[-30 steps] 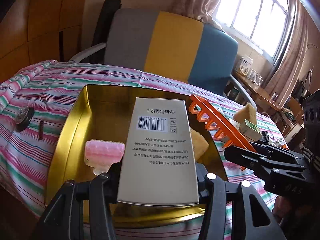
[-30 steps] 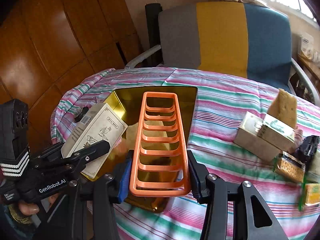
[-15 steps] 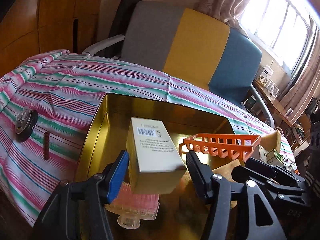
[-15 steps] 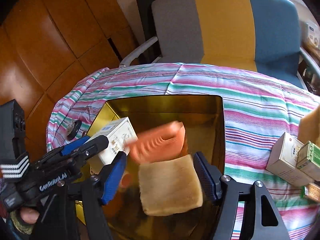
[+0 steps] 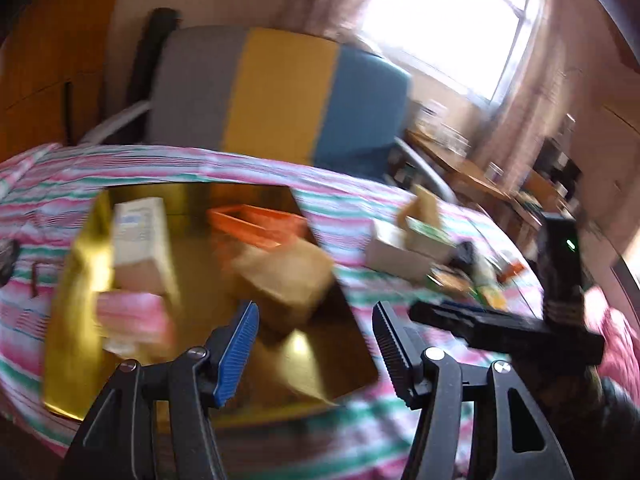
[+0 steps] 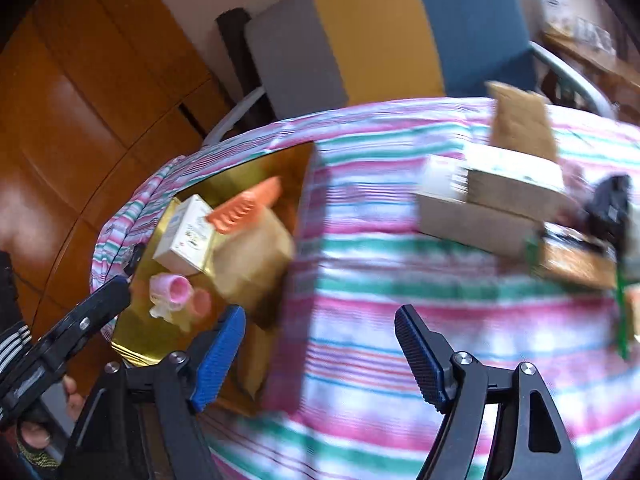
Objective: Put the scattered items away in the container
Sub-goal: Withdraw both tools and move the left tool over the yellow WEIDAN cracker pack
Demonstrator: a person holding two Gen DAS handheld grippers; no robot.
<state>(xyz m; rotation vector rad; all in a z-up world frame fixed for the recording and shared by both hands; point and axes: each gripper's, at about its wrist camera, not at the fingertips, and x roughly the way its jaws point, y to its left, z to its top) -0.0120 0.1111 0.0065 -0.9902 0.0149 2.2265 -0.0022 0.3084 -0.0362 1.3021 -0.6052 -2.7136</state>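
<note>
Four things are lying inside the gold container [image 5: 76,280], which is sitting on the striped desk [image 6: 400,380] in front of a grey, yellow and blue armchair [image 5: 280,96]: a tan sponge [image 5: 288,280], a white box [image 5: 140,240], an orange rack [image 5: 256,224] and a pink brush [image 5: 132,316] (all blurred). Beyond the container's right edge, a heap of scattered items [image 6: 492,200] is resting on the cloth, cardboard boxes with another tan sponge [image 6: 520,124] leaning on top. Left tongs [image 5: 316,344] are hanging over the container's near right corner, jaws apart and empty. Right tongs [image 6: 320,356] are opening above the bare cloth, nothing between the jaws.
</note>
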